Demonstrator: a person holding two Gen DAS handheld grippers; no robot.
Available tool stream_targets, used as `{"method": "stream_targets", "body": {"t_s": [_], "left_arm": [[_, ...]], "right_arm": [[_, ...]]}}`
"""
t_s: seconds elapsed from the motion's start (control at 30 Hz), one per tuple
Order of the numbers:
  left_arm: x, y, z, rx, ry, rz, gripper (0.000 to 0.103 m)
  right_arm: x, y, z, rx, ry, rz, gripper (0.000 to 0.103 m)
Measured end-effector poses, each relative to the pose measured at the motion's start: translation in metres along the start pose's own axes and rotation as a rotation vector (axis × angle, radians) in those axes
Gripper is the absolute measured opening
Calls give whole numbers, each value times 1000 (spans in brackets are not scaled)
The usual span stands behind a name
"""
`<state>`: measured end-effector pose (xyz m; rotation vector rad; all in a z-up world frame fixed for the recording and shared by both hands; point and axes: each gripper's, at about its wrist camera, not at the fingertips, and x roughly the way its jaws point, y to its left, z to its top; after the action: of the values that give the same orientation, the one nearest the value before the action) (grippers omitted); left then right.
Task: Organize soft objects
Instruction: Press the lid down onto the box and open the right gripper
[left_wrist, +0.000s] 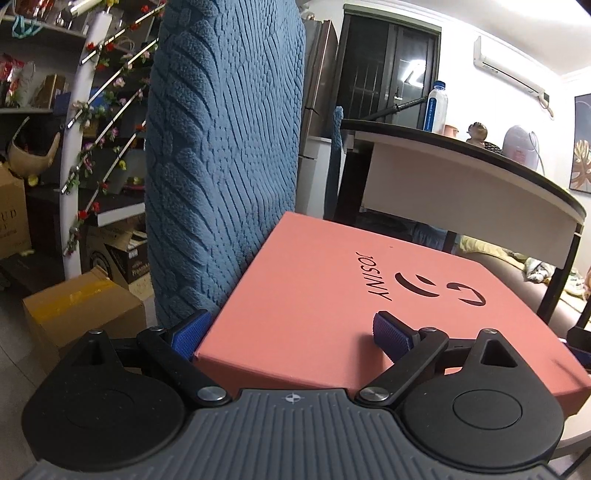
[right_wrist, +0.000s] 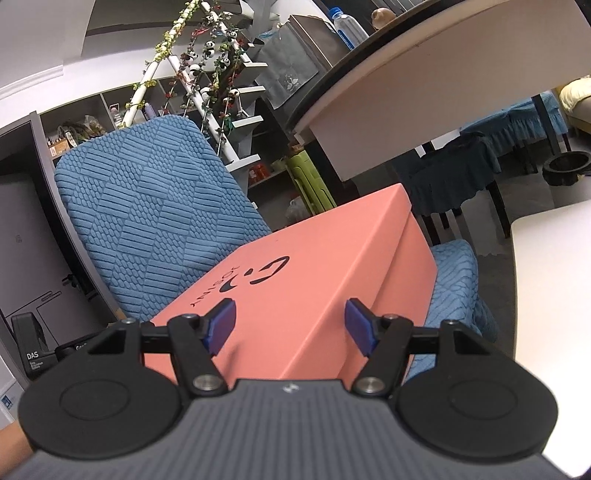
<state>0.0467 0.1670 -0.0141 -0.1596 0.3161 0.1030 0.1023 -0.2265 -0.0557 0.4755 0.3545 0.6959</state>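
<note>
A salmon-pink lidded box (left_wrist: 332, 295) with a dark logo rests on the seat of a chair under a blue textured cover (left_wrist: 221, 147). My left gripper (left_wrist: 291, 332) stands wide open at the box's near corner. Its left pad (left_wrist: 192, 332) is beside the box's left wall and its right pad (left_wrist: 391, 332) is over the lid. In the right wrist view the same box (right_wrist: 295, 266) lies against the blue chair back (right_wrist: 147, 206). My right gripper (right_wrist: 290, 326) is open and straddles the lid's near edge, with nothing clamped.
A dark-topped table (left_wrist: 461, 173) with a water bottle (left_wrist: 436, 107) stands just behind the chair. Cardboard boxes (left_wrist: 81, 314) sit on the floor at the left, below a shelf hung with flower garlands (left_wrist: 103, 122). A white tabletop (right_wrist: 554, 295) lies at the right.
</note>
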Motion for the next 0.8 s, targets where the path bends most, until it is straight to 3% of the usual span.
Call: {"method": "stream_targets", "body": {"t_s": [0.3,0.6,0.8], "left_arm": [[6,-2,2,5,-12,36,96],[19,9,-1,-69,64,33,96],[22,11,-5,-59,80,34,96]], "right_arm": [[10,-2,3,10,-18,-8,67],[15,2,6,-34,-49,-1,67],[17,2,4,-57,-40,-18,66]]}}
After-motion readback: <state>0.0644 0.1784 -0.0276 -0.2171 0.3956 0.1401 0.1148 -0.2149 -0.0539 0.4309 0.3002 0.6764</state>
